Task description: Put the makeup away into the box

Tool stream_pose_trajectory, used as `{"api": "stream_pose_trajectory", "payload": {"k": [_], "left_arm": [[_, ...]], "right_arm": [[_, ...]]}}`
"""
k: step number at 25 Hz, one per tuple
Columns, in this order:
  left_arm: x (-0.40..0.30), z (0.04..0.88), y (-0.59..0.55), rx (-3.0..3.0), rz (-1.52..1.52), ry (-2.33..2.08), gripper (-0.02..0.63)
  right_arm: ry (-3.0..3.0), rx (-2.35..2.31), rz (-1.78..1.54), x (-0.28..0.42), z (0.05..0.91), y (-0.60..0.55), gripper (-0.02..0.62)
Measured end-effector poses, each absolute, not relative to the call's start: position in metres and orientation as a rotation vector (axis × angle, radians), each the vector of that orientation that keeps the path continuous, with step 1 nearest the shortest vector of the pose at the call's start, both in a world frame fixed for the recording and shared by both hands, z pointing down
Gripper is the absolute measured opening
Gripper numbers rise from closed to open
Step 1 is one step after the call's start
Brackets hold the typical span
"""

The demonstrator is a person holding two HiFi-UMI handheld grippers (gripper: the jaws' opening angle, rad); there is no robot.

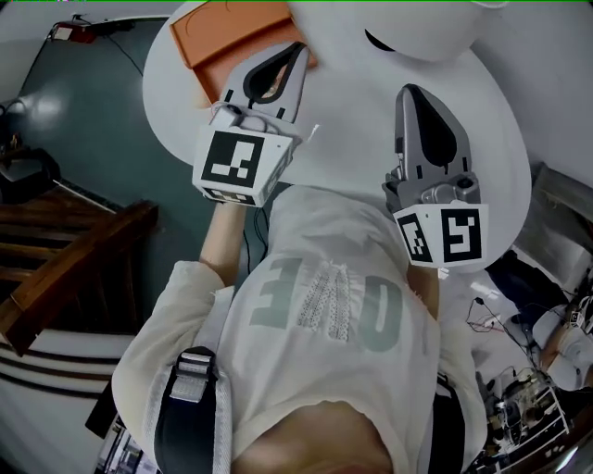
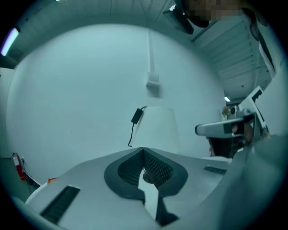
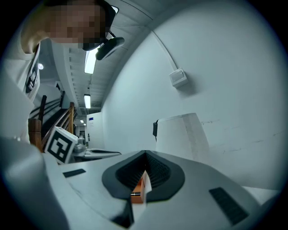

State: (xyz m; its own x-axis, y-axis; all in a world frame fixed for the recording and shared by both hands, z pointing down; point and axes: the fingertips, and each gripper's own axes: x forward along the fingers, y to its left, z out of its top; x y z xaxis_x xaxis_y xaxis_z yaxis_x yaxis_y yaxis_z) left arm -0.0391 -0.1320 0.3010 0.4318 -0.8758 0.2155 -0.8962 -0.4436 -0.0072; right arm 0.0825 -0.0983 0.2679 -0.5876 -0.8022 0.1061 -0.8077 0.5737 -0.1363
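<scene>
- The box (image 1: 232, 37) is orange, flat and rectangular, with a smooth matte surface and a raised rim. It lies at the far edge of the round tabletop (image 1: 347, 116).
- The left gripper (image 1: 298, 51) covers a part of the box, so I cannot tell what is inside it.
- In the left gripper view, the jaws of the left gripper (image 2: 144, 150) are closed tip to tip. Their ribbed dark pads meet with nothing between them.
- The right gripper (image 1: 408, 90) is over the bare white tabletop, well apart from the box.
- In its own view, the jaws of the right gripper (image 3: 145, 155) also meet at the tips. A small orange patch shows in the slit lower down, and I cannot tell what it is.
- The tabletop is smooth and white, with free surface between the two grippers.
- A white rounded object (image 1: 417, 28) stands at the far edge, beside the box.
- Left of the tabletop are a dark floor and a wooden rail (image 1: 74, 264).
</scene>
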Motion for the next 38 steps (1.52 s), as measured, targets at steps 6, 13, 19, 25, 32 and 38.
{"api": "stream_pose_trajectory", "payload": {"k": [6, 13, 19, 25, 32, 38], "left_arm": [[-0.021, 0.270, -0.109, 2.502, -0.007, -1.571, 0.008], [-0.007, 0.264, -0.112, 2.565, 0.014, -1.521, 0.006], [0.060, 0.276, -0.107, 2.777, 0.117, -1.295, 0.008], [0.162, 0.383, -0.077, 2.837, 0.500, -0.768, 0.251], [0.214, 0.509, -0.029, 2.759, 0.998, -0.422, 0.281], [0.233, 0.548, -0.018, 2.705, 1.110, -0.356, 0.281]], "right_arm": [[-2.787, 1.513, 0.255, 0.097, 0.254, -0.099, 0.005], [-2.778, 1.557, 0.251, 0.101, 0.251, -0.099, 0.005], [-2.702, 1.724, 0.228, 0.140, 0.244, -0.092, 0.005], [-2.592, 1.884, 0.253, 0.194, 0.253, -0.080, 0.005], [-2.441, 2.032, 0.270, 0.241, 0.262, -0.054, 0.005], [-2.345, 2.120, 0.295, 0.266, 0.271, -0.036, 0.005]]}}
